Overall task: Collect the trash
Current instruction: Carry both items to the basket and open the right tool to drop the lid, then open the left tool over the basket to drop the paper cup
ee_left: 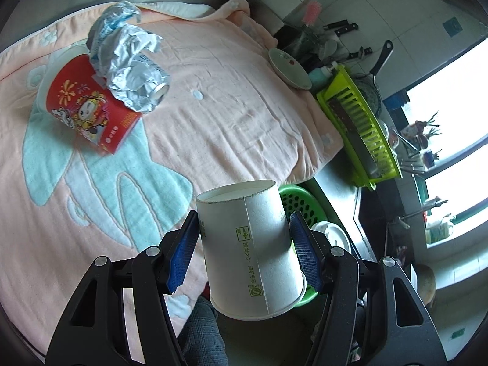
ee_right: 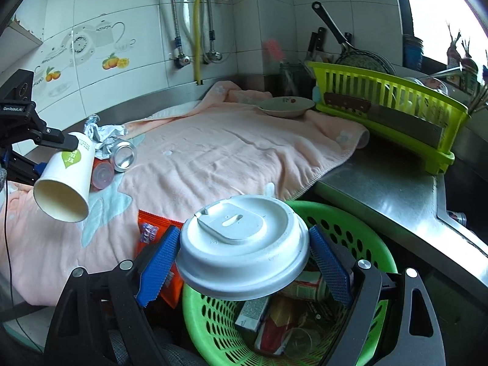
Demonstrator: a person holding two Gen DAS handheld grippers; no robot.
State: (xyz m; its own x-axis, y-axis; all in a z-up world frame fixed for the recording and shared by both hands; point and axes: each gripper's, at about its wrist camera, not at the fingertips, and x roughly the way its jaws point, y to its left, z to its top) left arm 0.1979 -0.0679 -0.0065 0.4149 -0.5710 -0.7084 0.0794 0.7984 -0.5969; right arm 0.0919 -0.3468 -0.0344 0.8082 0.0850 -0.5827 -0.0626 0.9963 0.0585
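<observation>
My left gripper (ee_left: pixel 244 218) is shut on a white paper cup (ee_left: pixel 253 250), its blue pads on the cup's sides and its base pointing away. In the right wrist view the same cup (ee_right: pixel 67 180) hangs at the left above the towel. My right gripper (ee_right: pixel 244 233) is shut on a white plastic lid (ee_right: pixel 244 244), held just above a green basket (ee_right: pixel 350 228) that holds several pieces of trash. On the towel lie a red printed cup (ee_left: pixel 88 113), crumpled foil (ee_left: pixel 128 61), a silver can (ee_left: pixel 160 90) and an orange wrapper (ee_right: pixel 149 228).
A pink towel (ee_right: pixel 228 152) covers the steel counter (ee_right: pixel 381 192). A bowl (ee_right: pixel 286 106) sits at the towel's far edge. A lime dish rack (ee_right: pixel 396 113) with a pan and knives behind it stands at the right. A tiled wall with pipes (ee_right: pixel 198 30) is behind.
</observation>
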